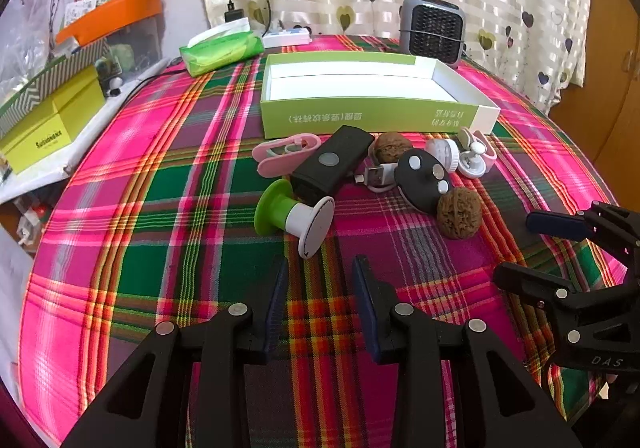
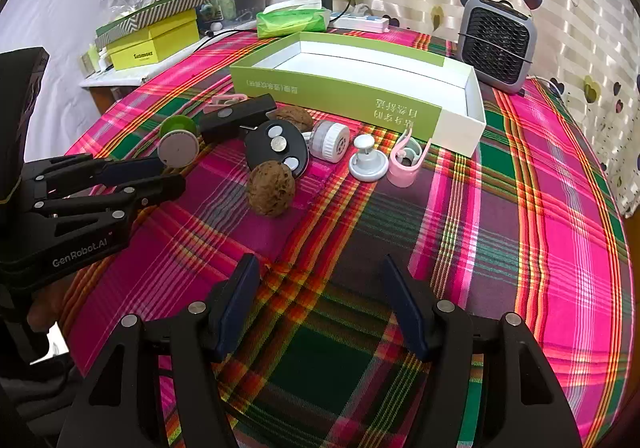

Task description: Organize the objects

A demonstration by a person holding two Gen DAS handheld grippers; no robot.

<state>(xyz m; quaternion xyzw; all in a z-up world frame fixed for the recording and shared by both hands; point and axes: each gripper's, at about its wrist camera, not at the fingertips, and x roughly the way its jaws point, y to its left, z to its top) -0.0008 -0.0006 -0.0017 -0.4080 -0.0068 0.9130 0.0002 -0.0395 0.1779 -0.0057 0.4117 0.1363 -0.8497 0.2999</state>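
An empty green and white box [image 1: 372, 115] [image 2: 340, 91] lies open on the plaid tablecloth. In front of it sits a cluster: a green and white spool [image 1: 294, 215] [image 2: 178, 145], a black rectangular device [image 1: 330, 163] [image 2: 236, 117], a black oval remote [image 1: 424, 179] [image 2: 278, 149], two walnuts [image 1: 459, 212] [image 2: 271, 187] [image 1: 393, 147], a pink clip [image 1: 286, 153], a white cap [image 2: 330, 139], a white knob [image 2: 368, 163] and a pink holder [image 2: 406, 163]. My left gripper [image 1: 320, 270] [image 2: 168, 171] is open and empty, just before the spool. My right gripper [image 2: 318, 268] [image 1: 516, 244] is open and empty, short of the near walnut.
A grey fan heater [image 1: 434, 27] [image 2: 498, 43] stands behind the box at the right. A green tissue pack [image 1: 222, 49] [image 2: 294, 21] and a power strip [image 2: 360, 21] lie at the back. Yellow-green boxes [image 1: 52, 119] [image 2: 154, 43] and an orange bin [image 1: 116, 13] crowd a side shelf at left.
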